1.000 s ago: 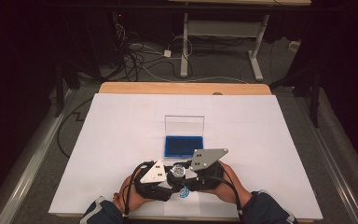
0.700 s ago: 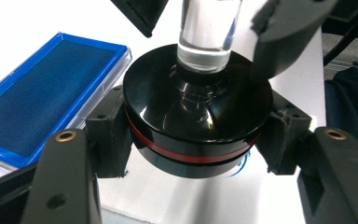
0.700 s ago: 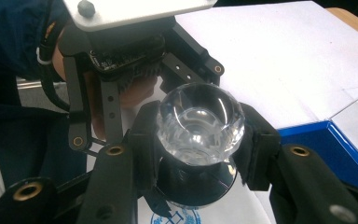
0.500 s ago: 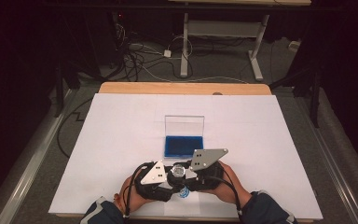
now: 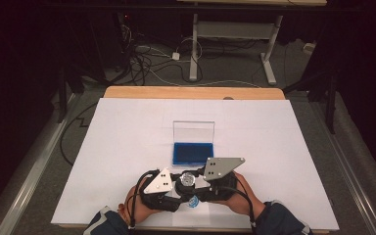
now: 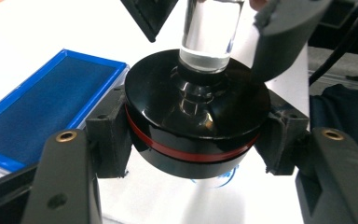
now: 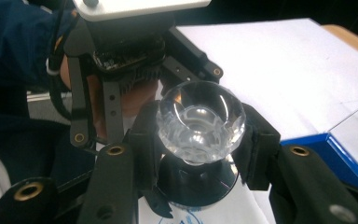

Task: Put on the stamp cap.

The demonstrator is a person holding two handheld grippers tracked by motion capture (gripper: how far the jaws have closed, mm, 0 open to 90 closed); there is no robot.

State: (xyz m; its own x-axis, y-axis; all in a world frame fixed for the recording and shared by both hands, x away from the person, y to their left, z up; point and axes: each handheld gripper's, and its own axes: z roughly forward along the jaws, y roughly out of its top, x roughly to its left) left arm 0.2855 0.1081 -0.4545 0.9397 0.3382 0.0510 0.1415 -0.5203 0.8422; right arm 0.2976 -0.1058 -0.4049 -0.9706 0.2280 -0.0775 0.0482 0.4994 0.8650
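A stamp (image 5: pixel 187 180) with a black round base and a clear handle hangs low over the white sheet near the table's front edge, between both grippers. My left gripper (image 6: pixel 196 137) is shut on the black base (image 6: pixel 196 112), which has a red band around it. The clear handle (image 6: pixel 209 32) rises from the base. My right gripper (image 7: pixel 200 140) is shut on the handle's clear knob (image 7: pixel 200 121), with the black base (image 7: pixel 198 182) below it. In the high view the left gripper (image 5: pixel 175 190) and right gripper (image 5: pixel 198 183) meet at the stamp.
A blue ink pad (image 5: pixel 193 153) lies just beyond the grippers, its clear lid (image 5: pixel 193 131) standing upright behind it. A small blue printed mark (image 5: pixel 192 201) shows on the white sheet (image 5: pixel 274 137) under the stamp. The table's front edge is right behind the hands.
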